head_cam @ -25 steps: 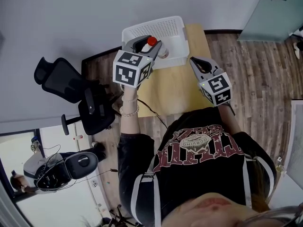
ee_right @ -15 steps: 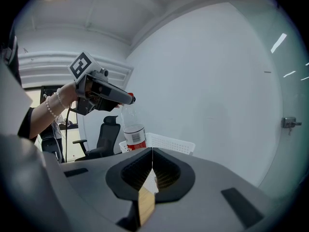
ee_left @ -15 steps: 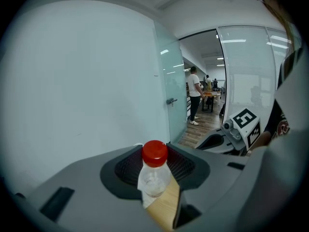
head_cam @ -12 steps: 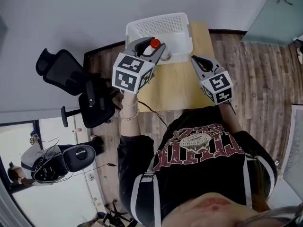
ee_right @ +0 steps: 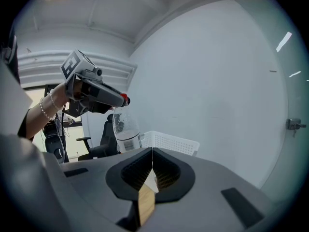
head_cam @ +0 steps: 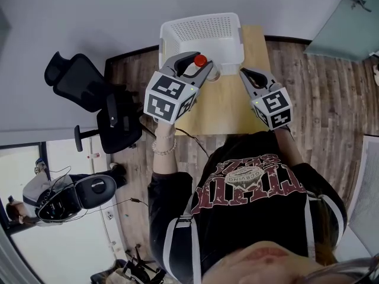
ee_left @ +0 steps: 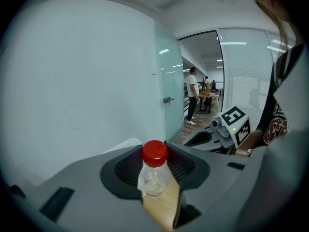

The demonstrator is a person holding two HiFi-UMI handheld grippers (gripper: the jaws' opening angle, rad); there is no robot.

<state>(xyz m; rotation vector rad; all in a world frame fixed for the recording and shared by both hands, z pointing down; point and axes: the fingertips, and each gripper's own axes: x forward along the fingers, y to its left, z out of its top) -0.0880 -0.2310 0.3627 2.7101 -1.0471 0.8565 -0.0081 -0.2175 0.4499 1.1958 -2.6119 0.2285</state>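
Two left gripper [head_cam: 196, 67] jaws clamp the bottle [ee_left: 154, 179] neck; right gripper [ee_right: 152, 162] jaws meet empty.

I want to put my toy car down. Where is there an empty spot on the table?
The bare wood of the table between the white basket and the near edge is free, mostly under the right gripper. The basket looks empty inside too. It is tighter by the basket's front, where the left gripper holds the bottle.
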